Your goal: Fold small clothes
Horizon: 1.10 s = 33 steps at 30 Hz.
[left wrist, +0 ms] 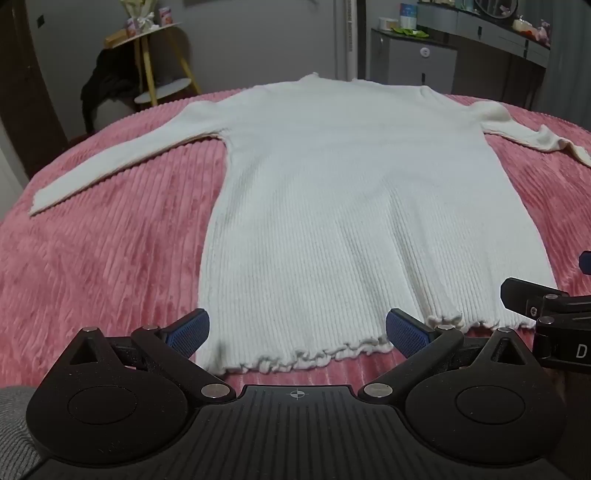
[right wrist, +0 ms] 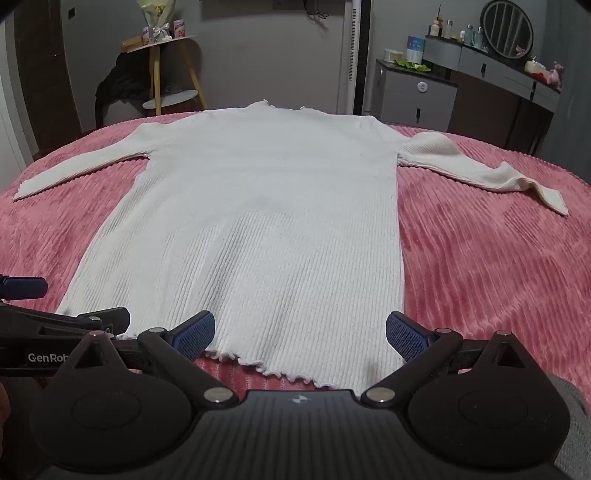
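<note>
A white ribbed long-sleeved sweater [left wrist: 332,206] lies flat on the pink bed cover [left wrist: 110,251], collar far, frilled hem near, both sleeves spread out to the sides. My left gripper [left wrist: 297,332] is open, its blue pads just above the hem's left part. My right gripper [right wrist: 300,334] is open above the hem's right part of the sweater [right wrist: 266,221]. The right gripper also shows at the right edge of the left wrist view [left wrist: 546,306]. The left gripper shows at the left edge of the right wrist view [right wrist: 44,310]. Neither holds anything.
The pink ribbed cover [right wrist: 480,258] spans the bed. Beyond its far edge stand a yellow-legged side table [right wrist: 166,66] with dark clothing beside it, a grey cabinet [right wrist: 417,96] and a dresser with a round mirror [right wrist: 508,29].
</note>
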Each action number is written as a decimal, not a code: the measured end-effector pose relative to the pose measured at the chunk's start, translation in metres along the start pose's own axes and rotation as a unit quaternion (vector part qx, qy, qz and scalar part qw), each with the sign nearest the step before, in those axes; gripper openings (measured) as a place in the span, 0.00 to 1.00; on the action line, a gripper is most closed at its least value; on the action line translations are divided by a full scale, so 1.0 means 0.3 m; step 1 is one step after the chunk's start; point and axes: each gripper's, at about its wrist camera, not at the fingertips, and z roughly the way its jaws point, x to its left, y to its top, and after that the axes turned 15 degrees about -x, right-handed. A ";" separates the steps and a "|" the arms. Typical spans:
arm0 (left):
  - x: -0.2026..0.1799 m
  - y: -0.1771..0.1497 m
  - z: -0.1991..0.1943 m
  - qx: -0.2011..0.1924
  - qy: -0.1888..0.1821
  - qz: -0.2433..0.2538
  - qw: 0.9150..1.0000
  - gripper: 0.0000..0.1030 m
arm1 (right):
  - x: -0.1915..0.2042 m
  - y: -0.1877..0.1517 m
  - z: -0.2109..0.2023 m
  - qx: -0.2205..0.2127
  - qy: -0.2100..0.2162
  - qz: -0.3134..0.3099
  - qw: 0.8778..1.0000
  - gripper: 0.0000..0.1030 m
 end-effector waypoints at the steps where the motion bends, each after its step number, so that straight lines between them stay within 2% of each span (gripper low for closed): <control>1: 0.000 -0.001 0.000 0.000 0.000 -0.001 1.000 1.00 | 0.000 0.000 0.000 0.000 0.000 -0.001 1.000 0.96; 33: 0.004 -0.011 0.012 0.007 -0.011 -0.012 1.000 1.00 | 0.004 0.000 0.000 -0.007 -0.012 0.001 1.000 0.96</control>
